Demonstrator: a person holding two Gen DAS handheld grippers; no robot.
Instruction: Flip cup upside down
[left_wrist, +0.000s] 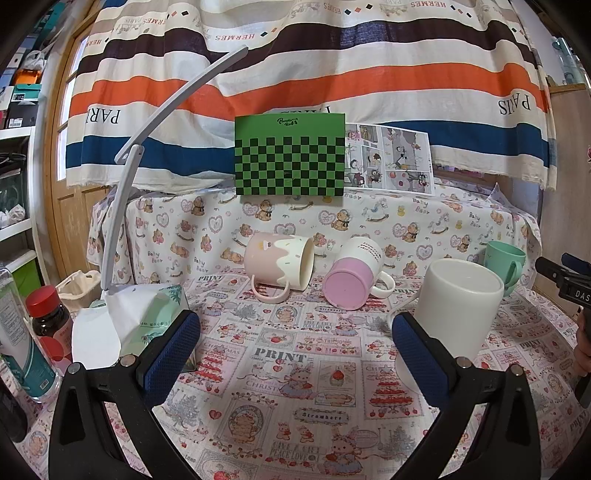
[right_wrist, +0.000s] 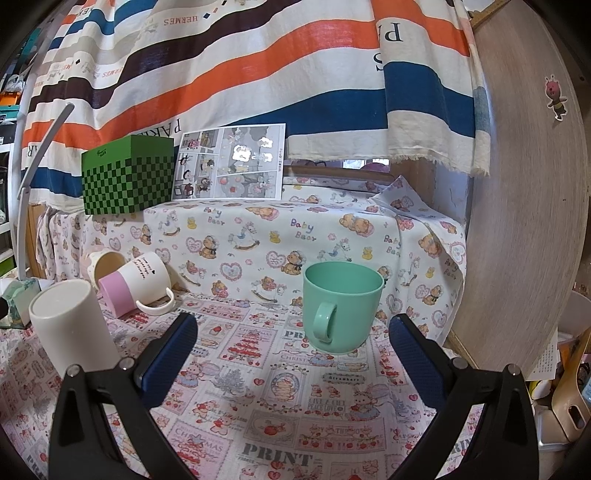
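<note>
A mint green cup (right_wrist: 341, 306) stands upright, mouth up, handle toward me, just beyond my open right gripper (right_wrist: 293, 345); it also shows at the far right of the left wrist view (left_wrist: 505, 263). A plain white cup (left_wrist: 456, 304) stands upside down next to the right finger of my open, empty left gripper (left_wrist: 295, 341); it also shows in the right wrist view (right_wrist: 72, 325). A pink-and-white cup (left_wrist: 352, 273) and a pink cup with cream drip pattern (left_wrist: 280, 264) lie on their sides farther back.
A printed cloth covers the table (left_wrist: 295, 387). A tissue pack (left_wrist: 155, 317), a lamp arm (left_wrist: 122, 206) and bottles (left_wrist: 48, 321) stand at the left. A green checkered box (left_wrist: 290, 155) and a comic sheet (left_wrist: 388, 158) sit on the raised ledge behind. A wooden panel (right_wrist: 517, 221) is at the right.
</note>
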